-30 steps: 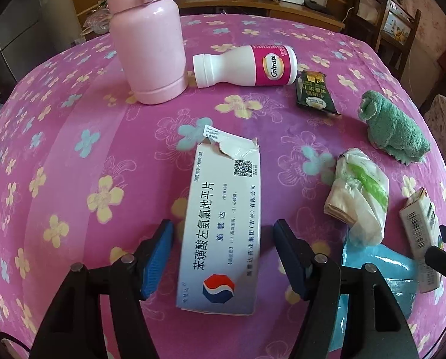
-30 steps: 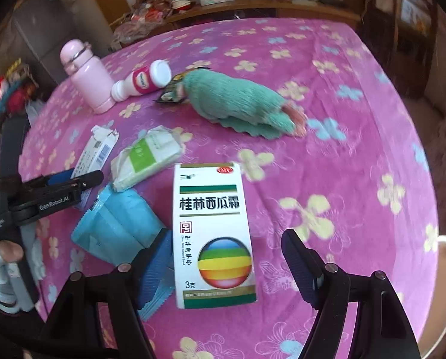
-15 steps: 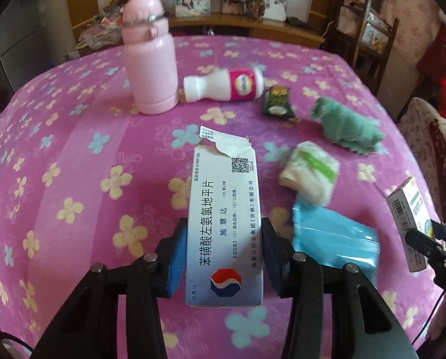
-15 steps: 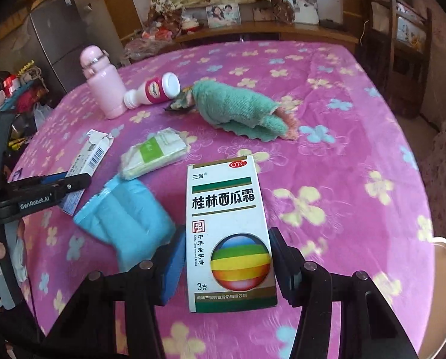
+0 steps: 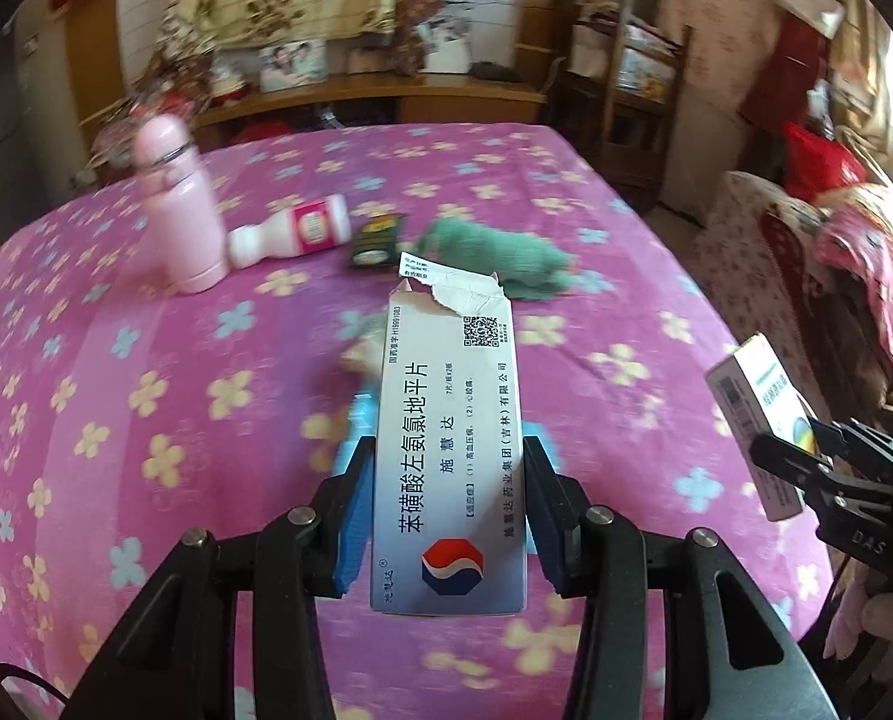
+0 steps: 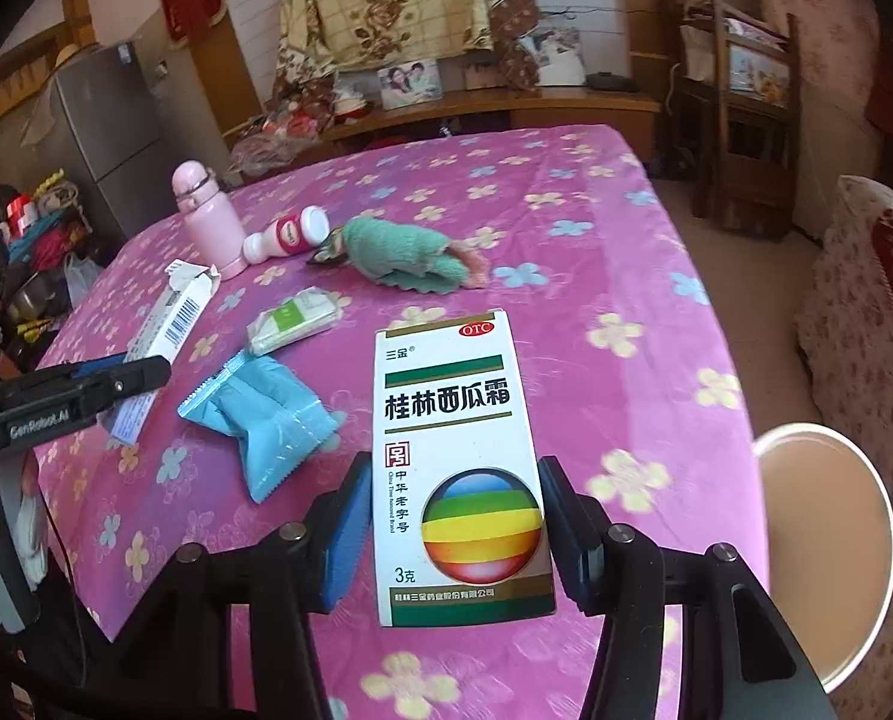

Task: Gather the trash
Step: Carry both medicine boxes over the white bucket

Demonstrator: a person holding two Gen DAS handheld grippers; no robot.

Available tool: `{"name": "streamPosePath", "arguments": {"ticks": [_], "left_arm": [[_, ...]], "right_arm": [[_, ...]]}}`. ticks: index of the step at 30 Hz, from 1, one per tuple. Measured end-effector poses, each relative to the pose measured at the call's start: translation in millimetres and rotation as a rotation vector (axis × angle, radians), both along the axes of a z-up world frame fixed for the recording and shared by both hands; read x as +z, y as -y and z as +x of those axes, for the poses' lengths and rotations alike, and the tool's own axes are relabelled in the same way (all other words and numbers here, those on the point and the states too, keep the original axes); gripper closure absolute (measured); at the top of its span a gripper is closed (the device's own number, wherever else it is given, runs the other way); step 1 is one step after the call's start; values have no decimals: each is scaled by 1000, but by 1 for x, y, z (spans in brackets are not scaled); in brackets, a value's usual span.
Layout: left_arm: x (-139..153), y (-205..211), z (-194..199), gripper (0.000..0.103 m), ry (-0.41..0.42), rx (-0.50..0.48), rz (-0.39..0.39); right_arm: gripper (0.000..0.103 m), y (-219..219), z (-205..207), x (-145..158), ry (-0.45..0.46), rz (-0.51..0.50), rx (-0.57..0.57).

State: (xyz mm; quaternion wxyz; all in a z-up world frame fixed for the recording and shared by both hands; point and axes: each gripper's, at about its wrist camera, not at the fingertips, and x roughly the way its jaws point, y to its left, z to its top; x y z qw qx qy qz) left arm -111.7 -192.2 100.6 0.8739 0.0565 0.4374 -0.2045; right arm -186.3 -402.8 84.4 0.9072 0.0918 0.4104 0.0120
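The left gripper (image 5: 446, 516) has its blue pads pressed on both long sides of a pale blue-and-white medicine carton with a torn top flap (image 5: 449, 450), which is lifted clear of the pink flowered tablecloth (image 5: 116, 360). The right gripper (image 6: 455, 531) clamps a white medicine carton with a rainbow ball printed on it (image 6: 458, 468) the same way, also off the cloth. Both pairs of jaws closed in within the last second and now sit narrow against the 2 cartons.

Left on the table are a light blue plastic pouch (image 6: 260, 420), a folded white-and-green packet (image 6: 293, 324), a crumpled green towel (image 6: 404, 255), a small dark sachet (image 5: 377, 237), a white bottle with a pink label lying on its side (image 5: 296, 237) and an upright pink flask (image 5: 179, 216). They cluster toward the far left of the table; the near edge and the right-hand side of the cloth lie bare. Off the right edge, low down, stands a round white-rimmed bin (image 6: 824, 558), its mouth open, with a patterned chair (image 6: 866, 312) just behind it
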Motion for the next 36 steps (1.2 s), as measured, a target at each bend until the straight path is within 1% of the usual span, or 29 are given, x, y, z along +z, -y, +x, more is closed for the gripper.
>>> {"name": "streamPosePath", "arguments": {"ticks": [8,17,27,31,36], "left_arm": [[7,56,-26,55,20,-99,1],[5,118,-49,55,18,-201,3],[-8,188,-65,55,-25,-309,-8],[-13,211,-70,55,-37,-345,-9],[-24,236,-71,55,-71,-376,-13]], "right_arm": [[47,36,-33,13,34,-12,-75],[47,85,-65,13,38,-2,-175],[47,133,-90,3,22,13,-286],[47,153,-98,-4,7,21,-328],[47,175,-105,-11,-5,32,-376]]}}
